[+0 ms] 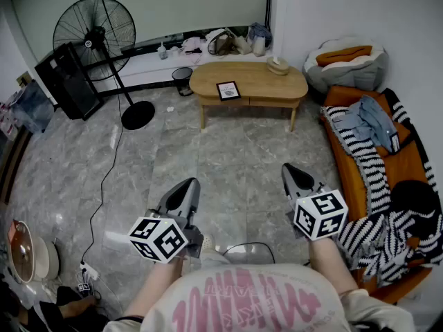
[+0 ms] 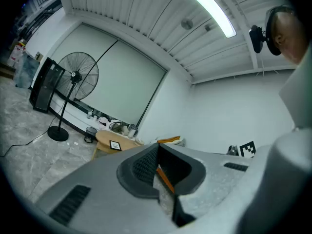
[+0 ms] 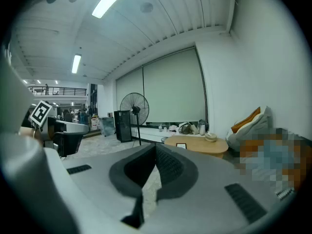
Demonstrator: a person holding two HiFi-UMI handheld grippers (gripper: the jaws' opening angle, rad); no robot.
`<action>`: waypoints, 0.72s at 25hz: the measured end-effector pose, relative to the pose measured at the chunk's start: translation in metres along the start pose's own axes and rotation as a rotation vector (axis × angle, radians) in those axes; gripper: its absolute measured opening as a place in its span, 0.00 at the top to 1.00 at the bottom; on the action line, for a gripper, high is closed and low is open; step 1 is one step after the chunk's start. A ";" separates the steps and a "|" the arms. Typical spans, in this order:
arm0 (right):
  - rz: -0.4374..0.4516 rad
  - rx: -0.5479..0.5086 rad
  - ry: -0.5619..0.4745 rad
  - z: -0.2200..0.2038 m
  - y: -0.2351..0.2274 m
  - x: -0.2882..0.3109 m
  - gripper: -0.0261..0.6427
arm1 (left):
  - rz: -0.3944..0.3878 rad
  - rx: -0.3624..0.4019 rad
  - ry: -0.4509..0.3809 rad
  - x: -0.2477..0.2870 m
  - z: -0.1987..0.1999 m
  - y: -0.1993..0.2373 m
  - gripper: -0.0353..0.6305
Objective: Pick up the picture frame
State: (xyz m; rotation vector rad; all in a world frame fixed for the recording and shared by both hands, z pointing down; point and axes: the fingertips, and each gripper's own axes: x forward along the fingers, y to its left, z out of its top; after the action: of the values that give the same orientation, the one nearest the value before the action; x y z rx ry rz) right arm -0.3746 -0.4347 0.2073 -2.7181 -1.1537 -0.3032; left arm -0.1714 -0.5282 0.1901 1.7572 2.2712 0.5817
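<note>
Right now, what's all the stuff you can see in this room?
picture frame: one, black, on the coffee table
coffee table: one, light wood, far side of the floor
standing fan: one, black, far left
wastebasket: one, dark, left of the table
sofa: one, orange, along the right wall
striped blanket: one, black and white, on the sofa
left gripper: one, grey, jaws shut, empty, near the person
right gripper: one, grey, jaws shut, empty, near the person
</note>
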 end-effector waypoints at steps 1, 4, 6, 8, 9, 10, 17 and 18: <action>-0.001 0.001 0.002 0.000 0.001 0.002 0.95 | 0.002 -0.001 0.001 0.000 0.001 0.003 0.94; -0.007 0.005 0.009 0.000 0.002 0.010 0.95 | 0.006 -0.008 0.004 0.002 0.004 0.013 0.94; -0.014 0.010 0.017 -0.001 0.001 0.019 0.95 | 0.008 -0.014 0.008 0.006 0.007 0.022 0.94; -0.023 0.015 0.028 -0.001 -0.001 0.031 0.95 | 0.006 -0.020 0.012 0.012 0.010 0.032 0.94; -0.027 0.019 0.034 -0.001 -0.002 0.039 0.95 | 0.006 -0.022 0.015 0.016 0.012 0.039 0.94; -0.028 0.023 0.039 0.000 -0.002 0.047 0.95 | 0.007 -0.025 0.017 0.020 0.015 0.046 0.94; -0.041 0.018 0.022 0.032 0.007 0.117 0.95 | -0.004 -0.012 -0.008 0.056 0.065 0.106 0.94; -0.040 0.032 0.008 0.039 0.008 0.126 0.95 | -0.006 -0.011 -0.013 0.061 0.073 0.115 0.94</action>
State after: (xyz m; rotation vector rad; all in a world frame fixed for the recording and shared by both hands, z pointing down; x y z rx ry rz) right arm -0.2783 -0.3443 0.2013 -2.6669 -1.2017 -0.2978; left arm -0.0577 -0.4329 0.1784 1.7435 2.2597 0.5785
